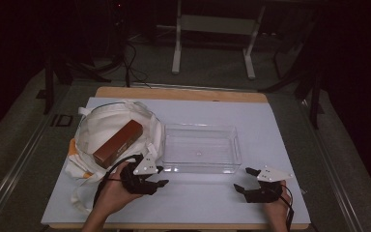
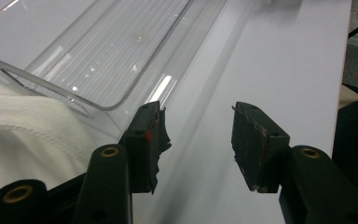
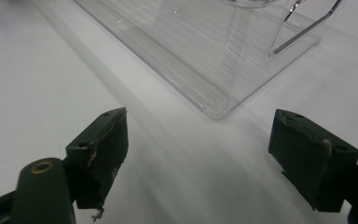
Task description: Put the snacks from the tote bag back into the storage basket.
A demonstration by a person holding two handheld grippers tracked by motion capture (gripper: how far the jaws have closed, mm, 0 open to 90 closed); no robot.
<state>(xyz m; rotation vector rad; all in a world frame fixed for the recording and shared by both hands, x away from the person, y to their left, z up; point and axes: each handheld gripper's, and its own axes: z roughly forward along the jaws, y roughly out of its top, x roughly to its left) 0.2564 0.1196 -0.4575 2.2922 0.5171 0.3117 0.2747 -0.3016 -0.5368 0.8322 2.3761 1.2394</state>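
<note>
A clear plastic tray [image 1: 200, 126] sits empty in the middle of the white mat. To its left lies a white cloth bag [image 1: 99, 126] with a brown box [image 1: 118, 142] resting in its mouth. My left gripper [image 1: 162, 176] hovers just in front of the tray's near-left corner, beside the bag. In the left gripper view its jaws [image 2: 196, 116] are parted with nothing between them, and the tray [image 2: 102, 51] and bag cloth [image 2: 23, 126] lie ahead. My right gripper [image 1: 243, 179] is at the tray's near-right corner. It stands wide open [image 3: 198, 121] and holds nothing, with the tray corner [image 3: 214, 107] ahead.
The white mat [image 1: 270, 125] covers a wooden tabletop [image 1: 183, 93]. Bare mat stretches right of the tray and along the front edge. Beyond the table, in the dark, stand a white frame [image 1: 212, 29] and cables on the floor.
</note>
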